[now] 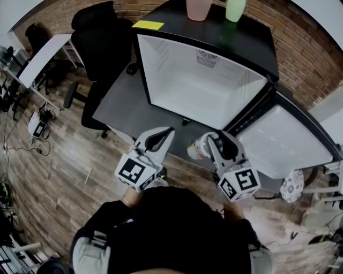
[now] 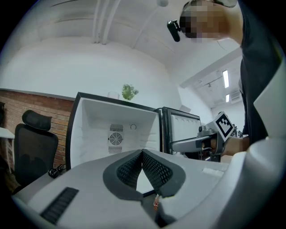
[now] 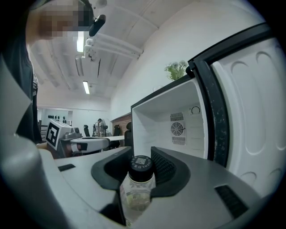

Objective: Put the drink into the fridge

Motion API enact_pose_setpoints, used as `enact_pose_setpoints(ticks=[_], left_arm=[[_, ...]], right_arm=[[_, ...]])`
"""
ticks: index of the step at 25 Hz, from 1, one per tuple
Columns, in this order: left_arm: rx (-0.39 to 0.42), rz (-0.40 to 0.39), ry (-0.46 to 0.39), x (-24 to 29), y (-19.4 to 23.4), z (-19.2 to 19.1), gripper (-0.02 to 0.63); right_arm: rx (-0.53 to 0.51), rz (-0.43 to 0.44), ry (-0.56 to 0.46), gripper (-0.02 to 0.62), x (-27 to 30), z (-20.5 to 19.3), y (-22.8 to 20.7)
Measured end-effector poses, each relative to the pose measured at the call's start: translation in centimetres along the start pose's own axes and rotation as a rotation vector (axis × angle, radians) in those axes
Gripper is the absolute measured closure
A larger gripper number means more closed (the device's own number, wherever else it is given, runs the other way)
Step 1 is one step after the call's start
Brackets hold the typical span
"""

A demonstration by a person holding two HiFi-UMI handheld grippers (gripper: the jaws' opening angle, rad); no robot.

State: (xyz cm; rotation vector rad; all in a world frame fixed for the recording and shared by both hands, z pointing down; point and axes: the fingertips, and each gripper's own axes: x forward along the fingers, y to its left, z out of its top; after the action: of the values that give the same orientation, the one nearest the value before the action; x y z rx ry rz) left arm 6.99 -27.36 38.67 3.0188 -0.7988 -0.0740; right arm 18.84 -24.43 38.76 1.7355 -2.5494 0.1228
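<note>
The drink is a small clear bottle (image 3: pixel 136 193) with a black cap. It stands upright between the jaws of my right gripper (image 3: pixel 141 162), which is shut on it. In the head view the bottle (image 1: pixel 196 150) is held just in front of the open fridge (image 1: pixel 177 75), whose white inside is bare. The fridge door (image 1: pixel 286 142) swings open to the right. My left gripper (image 1: pixel 162 137) hovers beside the right one, shut and holding nothing. In the left gripper view its ribbed pads (image 2: pixel 152 166) meet at the tips, facing the fridge's back wall (image 2: pixel 117 134).
A pink cup (image 1: pixel 199 8), a green cup (image 1: pixel 235 9) and a yellow note (image 1: pixel 148 24) sit on the fridge's black top. A black office chair (image 1: pixel 99 48) stands to the left, with a white desk (image 1: pixel 45 56) beyond it. Cables lie on the wooden floor (image 1: pixel 59 160).
</note>
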Motion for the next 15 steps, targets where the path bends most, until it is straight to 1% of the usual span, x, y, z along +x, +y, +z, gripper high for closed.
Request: enact_pose_setpoints(ticks=[7, 15], left_arm=[[-0.008, -0.036, -0.013, 2.1, 3.0, -0.1, 0.609], [-0.023, -0.044, -0.01, 2.6, 5.9, -0.4, 0.609]], right_arm=[[-0.032, -0.037, -0.01, 0.463, 3.9, 1.2, -2.2], [-0.086, -0.059, 0.008, 0.463, 8.9, 2.1, -4.4]])
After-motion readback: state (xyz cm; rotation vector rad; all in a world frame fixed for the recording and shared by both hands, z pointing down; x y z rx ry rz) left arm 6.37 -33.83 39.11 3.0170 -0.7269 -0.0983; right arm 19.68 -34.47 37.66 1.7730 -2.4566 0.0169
